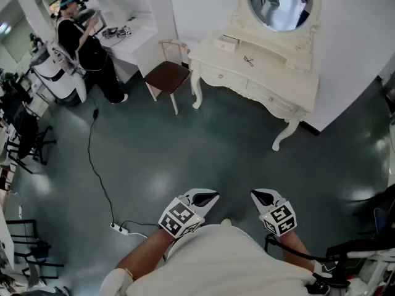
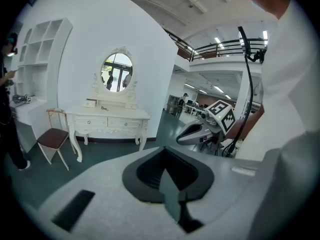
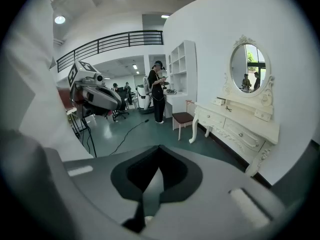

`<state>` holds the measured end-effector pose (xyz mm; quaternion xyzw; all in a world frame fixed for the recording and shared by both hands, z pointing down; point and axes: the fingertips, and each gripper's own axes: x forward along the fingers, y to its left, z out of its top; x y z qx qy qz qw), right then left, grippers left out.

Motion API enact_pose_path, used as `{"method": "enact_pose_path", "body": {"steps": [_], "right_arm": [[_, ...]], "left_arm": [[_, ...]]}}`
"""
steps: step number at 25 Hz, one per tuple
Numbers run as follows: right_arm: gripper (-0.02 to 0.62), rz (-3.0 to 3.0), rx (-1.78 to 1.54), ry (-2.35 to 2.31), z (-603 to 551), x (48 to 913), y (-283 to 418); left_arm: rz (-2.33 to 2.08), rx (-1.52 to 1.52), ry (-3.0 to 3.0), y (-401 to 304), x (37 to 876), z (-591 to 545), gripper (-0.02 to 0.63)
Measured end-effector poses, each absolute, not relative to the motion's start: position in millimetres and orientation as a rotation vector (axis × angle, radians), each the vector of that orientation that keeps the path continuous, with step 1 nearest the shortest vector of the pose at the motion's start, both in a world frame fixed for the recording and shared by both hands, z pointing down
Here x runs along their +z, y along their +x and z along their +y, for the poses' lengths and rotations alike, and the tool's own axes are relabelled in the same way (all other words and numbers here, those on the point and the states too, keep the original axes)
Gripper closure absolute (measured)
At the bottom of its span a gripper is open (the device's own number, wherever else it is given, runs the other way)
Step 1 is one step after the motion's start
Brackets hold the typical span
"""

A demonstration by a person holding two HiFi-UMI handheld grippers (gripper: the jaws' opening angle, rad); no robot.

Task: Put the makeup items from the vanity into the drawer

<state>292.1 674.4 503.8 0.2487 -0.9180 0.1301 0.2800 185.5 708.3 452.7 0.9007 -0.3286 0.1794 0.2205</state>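
The white vanity [image 1: 266,79] with an oval mirror [image 1: 281,2] stands against the far wall, well ahead of me. On its top lie a small white box [image 1: 228,42] and a small dark item [image 1: 249,60]. Its drawers [image 1: 264,92] are closed. My left gripper [image 1: 211,197] and right gripper [image 1: 260,196] are held close to my body above the floor, both shut and holding nothing. The vanity [image 2: 108,121] shows far off in the left gripper view beyond my left gripper [image 2: 164,170], and the vanity [image 3: 241,126] stands at the right in the right gripper view beyond my right gripper [image 3: 158,170].
A brown-seated chair [image 1: 168,75] stands left of the vanity. A person [image 1: 86,44] in black stands at a white desk with shelves [image 1: 132,33] at the back left. A black cable [image 1: 99,170] runs over the dark floor to a power strip [image 1: 120,229].
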Motion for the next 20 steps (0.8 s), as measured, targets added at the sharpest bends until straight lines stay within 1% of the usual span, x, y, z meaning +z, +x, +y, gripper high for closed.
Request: {"method": "enact_pose_path", "body": {"steps": [4,11,20], "right_arm": [[0.595,-2.499,0.316,0.629,648,505,325],[0.595,-2.516,0.345,0.684,646,514,375],[0.594,-2.519,0.402,0.733,636,538,412]], "left_arm": [[-0.972,0.494,2.483,223,449,682,0.603],[-0.933,0.548,2.507,274,456,677,0.603],[-0.956,0.576,2.487,303,470,665,0.603]]}}
